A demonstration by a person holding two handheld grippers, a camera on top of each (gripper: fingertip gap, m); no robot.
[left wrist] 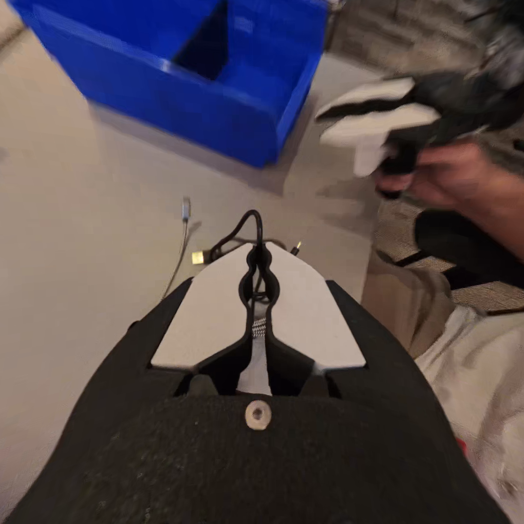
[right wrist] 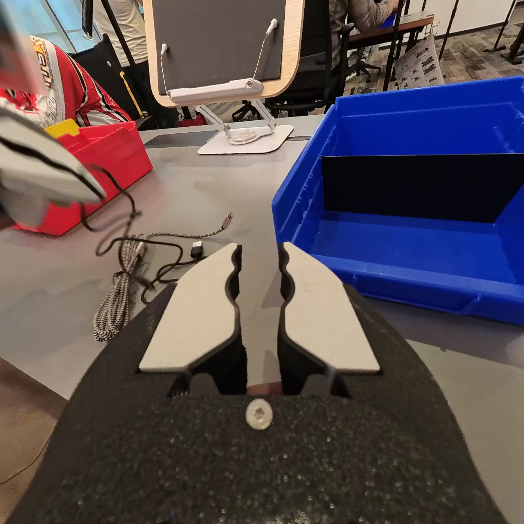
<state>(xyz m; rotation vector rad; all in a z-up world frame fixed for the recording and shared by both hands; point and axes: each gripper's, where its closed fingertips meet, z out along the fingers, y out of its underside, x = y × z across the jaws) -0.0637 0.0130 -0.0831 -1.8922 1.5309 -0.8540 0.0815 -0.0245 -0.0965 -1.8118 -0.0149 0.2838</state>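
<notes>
Jaws of the left gripper (left wrist: pixel 257 249) are pressed together on a thin black cable (left wrist: pixel 256 224), which loops up out of the tips and runs down through the wavy gap between the pads. Seen from the right wrist view, that cable (right wrist: pixel 127 198) hangs from the left gripper (right wrist: pixel 99 195) in loose curls down to the grey table (right wrist: pixel 198 192), its black plug (right wrist: pixel 197 249) lying flat on the surface. Jaws of the right gripper (right wrist: pixel 259 246) stand apart at a moderate gap with nothing between them; it hangs over the table near edge, pointing at the bare patch between the cables and the blue bin (right wrist: pixel 397 278). A braided grey-and-white cable (right wrist: pixel 119 300) lies bunched on the table just left of the right gripper, touching the black cable's lower loops, with its metal connector (right wrist: pixel 228 219) stretched out toward the bin. The blue bin sits on the right, close to the right fingers, with a dark divider (right wrist: pixel 411 184) standing across it. A red bin (right wrist: pixel 113 158) sits at far left behind the left gripper. A white tablet stand (right wrist: pixel 246 136) holding a wood-edged panel stands at the back. In the left wrist view the right gripper (left wrist: pixel 320 124) is blurred, held by a hand (left wrist: pixel 453 175).
</notes>
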